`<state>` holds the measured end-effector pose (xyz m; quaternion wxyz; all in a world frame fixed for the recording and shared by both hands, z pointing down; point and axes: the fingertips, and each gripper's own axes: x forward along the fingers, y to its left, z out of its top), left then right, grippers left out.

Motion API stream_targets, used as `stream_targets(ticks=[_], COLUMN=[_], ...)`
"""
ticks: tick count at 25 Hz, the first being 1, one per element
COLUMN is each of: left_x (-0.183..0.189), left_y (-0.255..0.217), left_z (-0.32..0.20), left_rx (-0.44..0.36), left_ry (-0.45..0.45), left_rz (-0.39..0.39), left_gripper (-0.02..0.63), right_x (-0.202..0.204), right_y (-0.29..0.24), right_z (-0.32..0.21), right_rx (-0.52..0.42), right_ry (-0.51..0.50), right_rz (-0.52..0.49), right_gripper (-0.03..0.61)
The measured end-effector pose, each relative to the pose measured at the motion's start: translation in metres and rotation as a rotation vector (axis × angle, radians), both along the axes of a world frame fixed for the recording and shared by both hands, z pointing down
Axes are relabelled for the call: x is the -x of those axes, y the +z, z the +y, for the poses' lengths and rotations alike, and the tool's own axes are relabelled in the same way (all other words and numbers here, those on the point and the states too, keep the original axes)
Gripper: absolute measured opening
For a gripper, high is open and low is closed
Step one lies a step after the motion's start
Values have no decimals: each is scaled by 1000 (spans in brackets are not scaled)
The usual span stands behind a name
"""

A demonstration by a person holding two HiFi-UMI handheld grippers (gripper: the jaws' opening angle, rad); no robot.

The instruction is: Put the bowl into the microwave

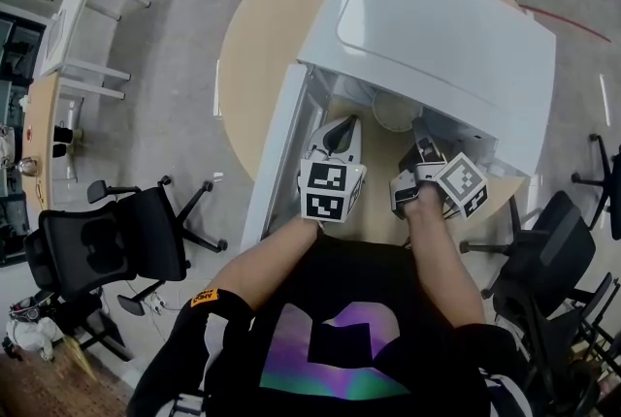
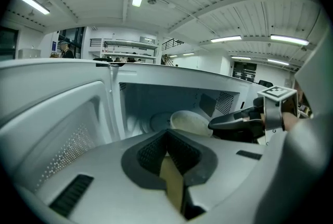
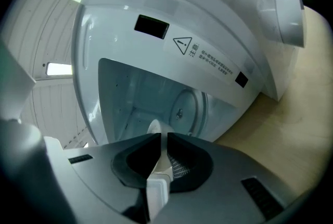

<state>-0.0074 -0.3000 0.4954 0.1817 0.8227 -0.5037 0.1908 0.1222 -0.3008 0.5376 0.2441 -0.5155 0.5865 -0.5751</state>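
A white microwave [image 1: 437, 37] stands on a round wooden table [image 1: 252, 27], its door [image 1: 277, 153] swung open to the left. The pale bowl [image 1: 393, 112] is inside the cavity, near the opening. My right gripper [image 1: 424, 153] reaches into the opening and is shut on the bowl's rim [image 3: 158, 158], seen edge-on between its jaws. In the left gripper view the bowl [image 2: 190, 123] sits in front of the glass turntable, with the right gripper [image 2: 229, 123] on its right side. My left gripper [image 1: 335, 139] hovers just outside the opening by the door, shut [image 2: 167, 134], holding nothing.
The microwave's control knob [image 3: 283, 20] is right of the cavity, and the turntable [image 3: 184, 108] lies on its floor. The open door's inner face [image 2: 57, 129] stands close on the left. Black office chairs [image 1: 107, 245] surround the table, and a white desk [image 1: 82, 27] stands far left.
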Motion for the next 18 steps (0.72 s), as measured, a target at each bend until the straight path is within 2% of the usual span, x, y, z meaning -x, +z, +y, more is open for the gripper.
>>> stream_targets(ticks=[18], left_x=[-16], left_y=[1], left_z=[-42], left_rx=[7], left_ry=[51], left_rz=[-49], left_gripper=[46], right_x=[-10], right_y=[28], right_z=[-49], right_rx=[29], right_ry=[121], right_rz=[-26], right_gripper=[49])
